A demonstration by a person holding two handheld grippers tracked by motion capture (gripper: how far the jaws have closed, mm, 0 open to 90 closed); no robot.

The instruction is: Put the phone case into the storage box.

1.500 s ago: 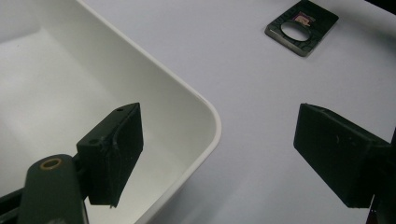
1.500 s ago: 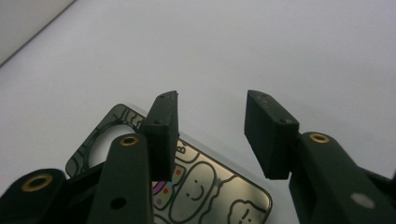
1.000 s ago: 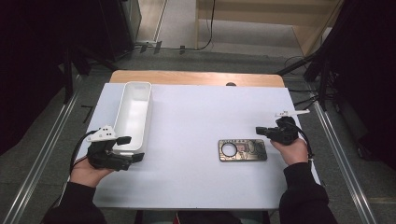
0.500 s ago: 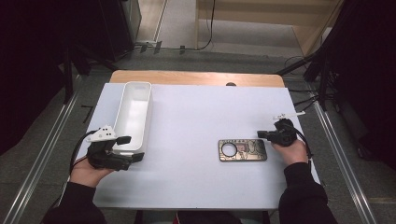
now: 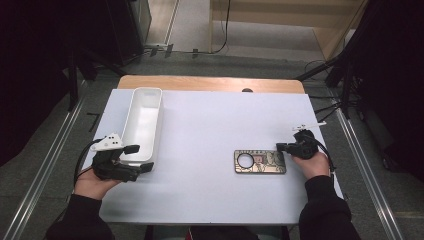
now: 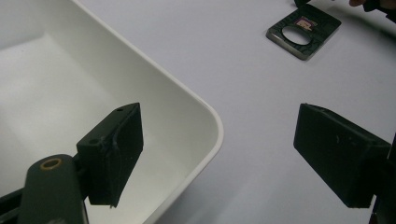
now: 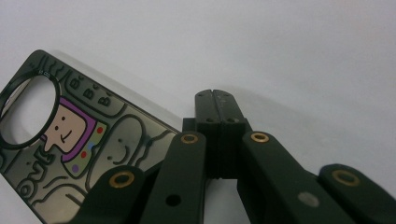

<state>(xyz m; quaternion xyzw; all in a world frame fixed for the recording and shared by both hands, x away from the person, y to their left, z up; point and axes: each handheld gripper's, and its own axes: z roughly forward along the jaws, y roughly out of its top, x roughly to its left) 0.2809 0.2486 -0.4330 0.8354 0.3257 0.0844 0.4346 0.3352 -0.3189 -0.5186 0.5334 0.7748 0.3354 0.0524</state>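
White tabletop: phone case lies flat at right. Right gripper fingers pressed together, empty, tips at the case's right end. Left gripper fingers wide open, empty, straddling the near corner of the white bin.

The right tool's linkage hides the phone case's near corner, its lower end cut off.
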